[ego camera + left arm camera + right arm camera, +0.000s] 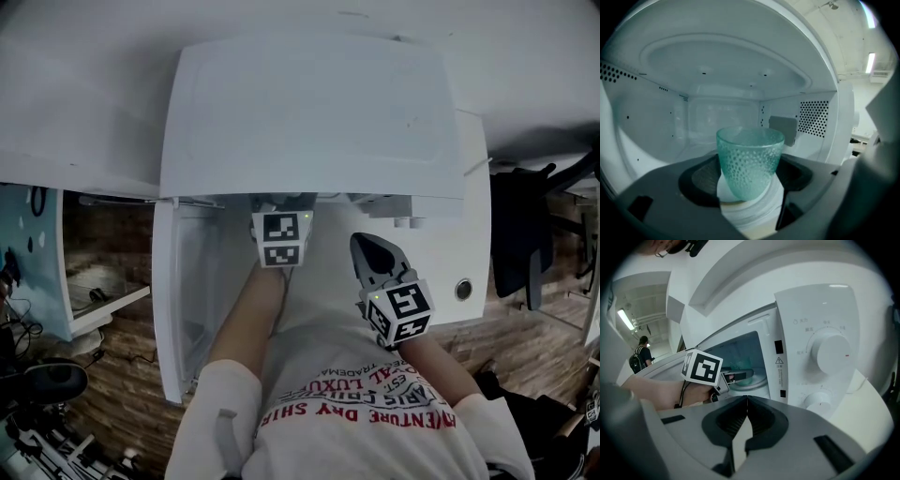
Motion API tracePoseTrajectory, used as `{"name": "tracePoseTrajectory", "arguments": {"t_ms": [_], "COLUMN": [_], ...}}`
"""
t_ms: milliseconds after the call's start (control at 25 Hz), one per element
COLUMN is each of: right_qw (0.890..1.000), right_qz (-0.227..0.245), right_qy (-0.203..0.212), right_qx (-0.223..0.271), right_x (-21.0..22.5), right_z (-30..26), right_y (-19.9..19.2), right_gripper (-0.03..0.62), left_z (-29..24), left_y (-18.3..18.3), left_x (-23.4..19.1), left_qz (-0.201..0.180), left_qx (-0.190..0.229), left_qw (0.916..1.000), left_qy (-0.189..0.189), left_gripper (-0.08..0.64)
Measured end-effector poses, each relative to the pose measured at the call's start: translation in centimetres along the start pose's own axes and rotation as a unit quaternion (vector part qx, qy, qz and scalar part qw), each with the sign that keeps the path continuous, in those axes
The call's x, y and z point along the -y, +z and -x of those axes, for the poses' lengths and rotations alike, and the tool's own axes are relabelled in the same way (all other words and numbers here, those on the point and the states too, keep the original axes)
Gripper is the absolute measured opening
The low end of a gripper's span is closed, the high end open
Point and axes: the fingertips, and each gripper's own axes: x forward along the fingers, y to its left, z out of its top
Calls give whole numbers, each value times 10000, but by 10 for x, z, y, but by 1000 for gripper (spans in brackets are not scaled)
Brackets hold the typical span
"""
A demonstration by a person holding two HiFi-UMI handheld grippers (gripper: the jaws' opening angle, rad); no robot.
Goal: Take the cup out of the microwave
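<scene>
A teal dimpled glass cup [749, 161] stands upright on the white turntable [754, 206] inside the white microwave [309, 112]. My left gripper [750, 180] reaches into the cavity. It is open wide, with the cup between its dark pads [696, 180], and I see no clear press on the glass. In the head view only its marker cube [279, 240] shows under the microwave's top. My right gripper [747, 399] is shut with nothing in it. It hangs outside, in front of the control panel [820, 357], and also shows in the head view as the right gripper [367, 248].
The microwave door [187, 309] stands open to the left. Two dials [830, 348] sit on the panel at the right. A dark chair [520, 234] stands to the right over a wooden floor. A person [637, 358] stands far off at the left.
</scene>
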Motion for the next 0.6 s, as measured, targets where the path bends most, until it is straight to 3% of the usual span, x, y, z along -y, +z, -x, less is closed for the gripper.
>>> {"name": "tracePoseTrajectory", "arguments": {"t_ms": [600], "right_qw": [9991], "right_qz": [144], "right_qy": [-192], "right_qx": [350], "right_x": [-25], "right_z": [32], "right_y": [-3], "right_gripper": [12], "left_z": [78], "left_y": [7], "left_x": [44], "left_qz": [-280], "left_qx": [276], "left_qw": [9984], "left_qy": [-413], "left_gripper": [362]}}
